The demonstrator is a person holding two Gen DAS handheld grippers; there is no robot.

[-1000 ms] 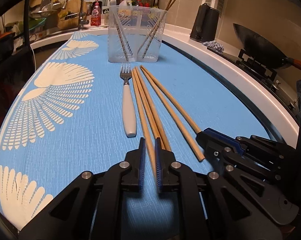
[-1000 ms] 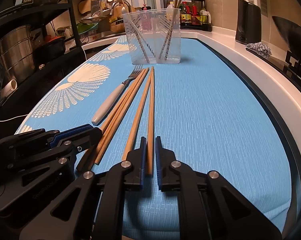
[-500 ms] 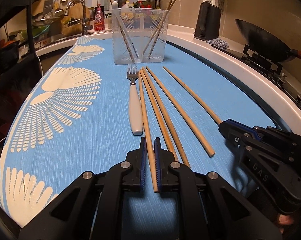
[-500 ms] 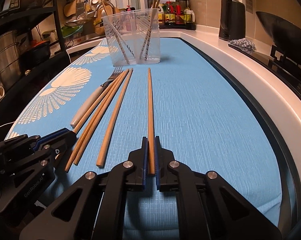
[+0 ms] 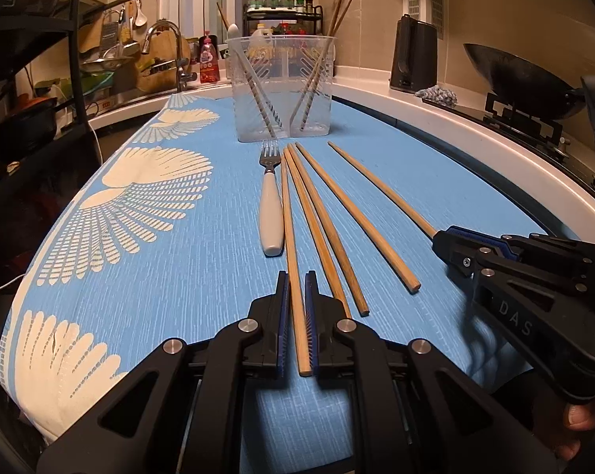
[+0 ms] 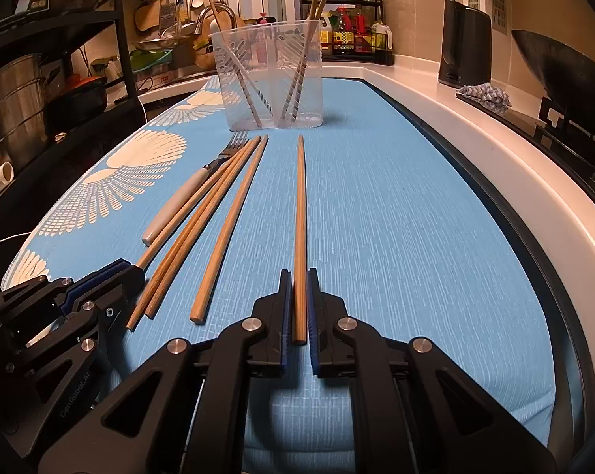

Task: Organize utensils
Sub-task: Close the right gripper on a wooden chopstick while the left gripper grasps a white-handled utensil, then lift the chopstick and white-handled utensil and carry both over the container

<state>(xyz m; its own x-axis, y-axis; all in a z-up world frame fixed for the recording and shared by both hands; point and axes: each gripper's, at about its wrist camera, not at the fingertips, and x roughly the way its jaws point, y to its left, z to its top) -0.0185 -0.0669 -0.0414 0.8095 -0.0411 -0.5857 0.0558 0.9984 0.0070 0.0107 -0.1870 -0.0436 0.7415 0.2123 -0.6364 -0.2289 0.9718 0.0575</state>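
Closest in, my left gripper (image 5: 296, 296) is clamped on the near end of the leftmost chopstick (image 5: 288, 233), pads pressed on both sides, butt end poking back a bit between the fingers. My right gripper (image 6: 299, 294) is clamped the same way on the rightmost chopstick (image 6: 299, 213), which lies apart from the rest and points straight ahead at the holder. Each gripper shows in the other's camera: the right one at the right edge of the left view, nose on its stick, a bit of the person's hand (image 5: 581, 426) under it; the left one at lower left of the right view. Everything sits on a blue mat with white fan print (image 5: 147, 213). Between my two held sticks lie three loose chopsticks (image 5: 329, 229): two close together, touching near the far tips, the third a little apart to their right, all fanning toward me. Just left of my left stick is a fork with a white handle (image 5: 271, 201), tines pointing away, near-parallel to the sticks. Just beyond the tips stands the clear plastic utensil holder (image 5: 283, 91), upright, divided down the middle, with a few chopsticks leaning inside both halves. Further back: faucet (image 5: 167, 51) and dish clutter on the left, spice rack (image 5: 283, 12) behind the holder, black kettle (image 5: 413, 55) on the white counter, wok (image 5: 518, 75) on the stove to the right.
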